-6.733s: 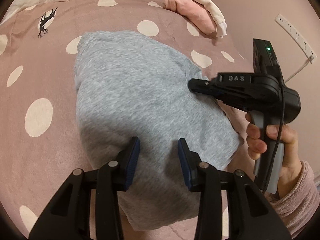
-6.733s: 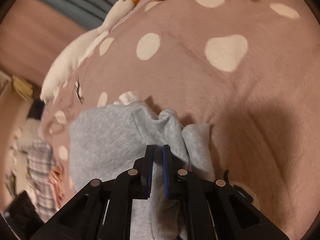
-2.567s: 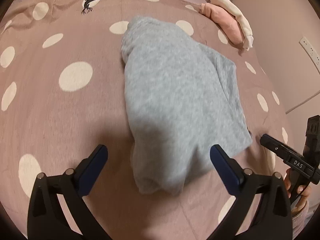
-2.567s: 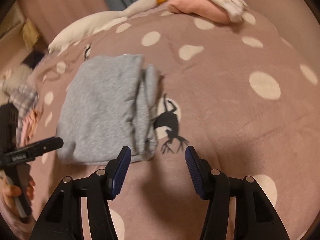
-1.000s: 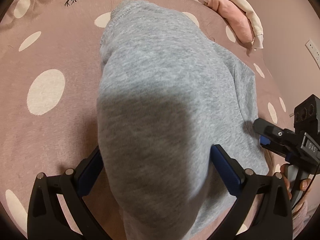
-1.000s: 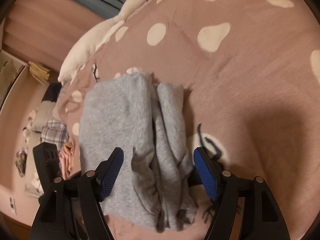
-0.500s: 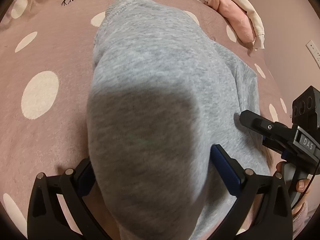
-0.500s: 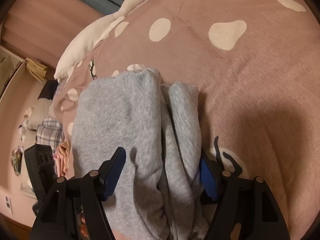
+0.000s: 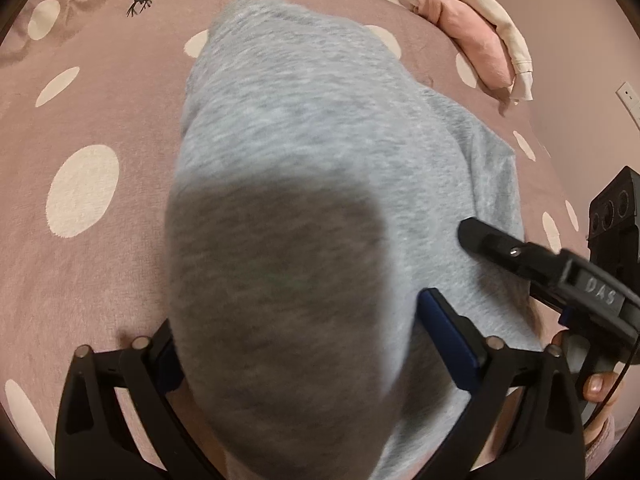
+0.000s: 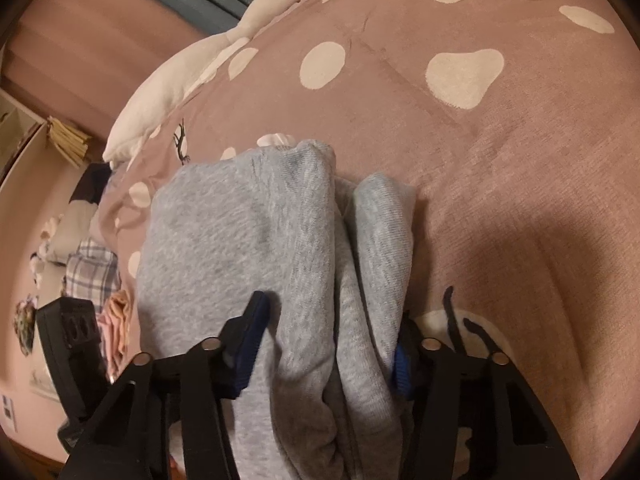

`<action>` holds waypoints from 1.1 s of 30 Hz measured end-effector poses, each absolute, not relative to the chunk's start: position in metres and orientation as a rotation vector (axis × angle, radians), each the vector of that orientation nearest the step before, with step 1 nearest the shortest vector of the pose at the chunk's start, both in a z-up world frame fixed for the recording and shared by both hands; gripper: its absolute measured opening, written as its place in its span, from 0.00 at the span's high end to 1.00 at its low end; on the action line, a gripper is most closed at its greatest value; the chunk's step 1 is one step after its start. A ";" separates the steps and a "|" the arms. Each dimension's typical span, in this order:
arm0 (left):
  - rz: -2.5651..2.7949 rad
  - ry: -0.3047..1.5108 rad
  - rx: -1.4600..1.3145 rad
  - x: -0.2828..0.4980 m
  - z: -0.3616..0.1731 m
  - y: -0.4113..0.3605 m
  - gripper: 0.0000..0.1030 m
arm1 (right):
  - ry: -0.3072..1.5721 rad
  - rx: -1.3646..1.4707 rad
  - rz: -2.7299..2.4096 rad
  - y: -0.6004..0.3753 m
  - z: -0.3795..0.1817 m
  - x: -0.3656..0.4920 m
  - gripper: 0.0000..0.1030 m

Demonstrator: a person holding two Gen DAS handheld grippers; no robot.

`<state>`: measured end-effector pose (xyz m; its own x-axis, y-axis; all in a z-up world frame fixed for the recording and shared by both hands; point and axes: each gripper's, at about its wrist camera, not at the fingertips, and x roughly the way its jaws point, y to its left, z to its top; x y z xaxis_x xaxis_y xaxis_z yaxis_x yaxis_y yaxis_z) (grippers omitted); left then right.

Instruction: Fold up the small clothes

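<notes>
since a second ago both grippers are sitting deeper around the grey garment (image 9: pixel 304 184), and the right gripper's jaws, which were standing clear on either side of the cloth, are now narrowing onto it.

spreading beneath everything, the pink bedcover (image 9: pixel 84 248) with its cream spots is carrying the whole scene. on it the folded grey garment is lying in a thick bundle, its near end bulging up towards the left wrist camera and going blurred and shadowed there. beyond it a white plush goose (image 10: pixel 188 68) is lying along the far edge of the cover, and a pink and cream pile of clothes (image 9: pixel 480 36) is resting near the corner by the wall.

the left gripper (image 9: pixel 296 344) is standing very wide, straddling the near end of the bundle; its jaws are closing slightly, with the cloth between them, though the blur is making it hard to say whether the pads are pressing on the fabric or only flanking it.

the right gripper (image 10: pixel 324 340) is closing too, its blue pads seeming to be biting into the side folds of the garment, which are bunching up between them.

a fingertip (image 9: pixel 598 386) is showing on the right gripper's handle.
</notes>
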<state>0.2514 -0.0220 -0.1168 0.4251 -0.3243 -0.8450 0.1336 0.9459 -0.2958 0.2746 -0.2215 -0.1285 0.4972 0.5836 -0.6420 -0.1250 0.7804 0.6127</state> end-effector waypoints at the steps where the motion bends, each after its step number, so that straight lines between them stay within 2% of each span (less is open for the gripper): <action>1: -0.285 1.089 -0.182 0.251 -0.115 -0.025 0.08 | 0.960 0.523 0.455 -0.220 -0.127 0.274 0.56; 9: -0.273 1.039 -0.195 0.247 -0.110 -0.017 0.23 | 0.908 0.410 0.456 -0.207 -0.111 0.265 0.67; 12: -0.277 1.013 -0.182 0.244 -0.104 -0.017 0.27 | 0.870 0.351 0.471 -0.198 -0.101 0.259 0.68; 14: -0.281 0.996 -0.174 0.242 -0.100 -0.017 0.33 | 0.850 0.316 0.479 -0.192 -0.096 0.257 0.68; 20: -0.291 0.958 -0.170 0.237 -0.091 -0.015 0.40 | 0.765 0.209 0.530 -0.170 -0.076 0.244 0.70; 33: -0.254 0.868 -0.155 0.217 -0.065 0.016 0.40 | 0.676 0.163 0.606 -0.143 -0.052 0.229 0.71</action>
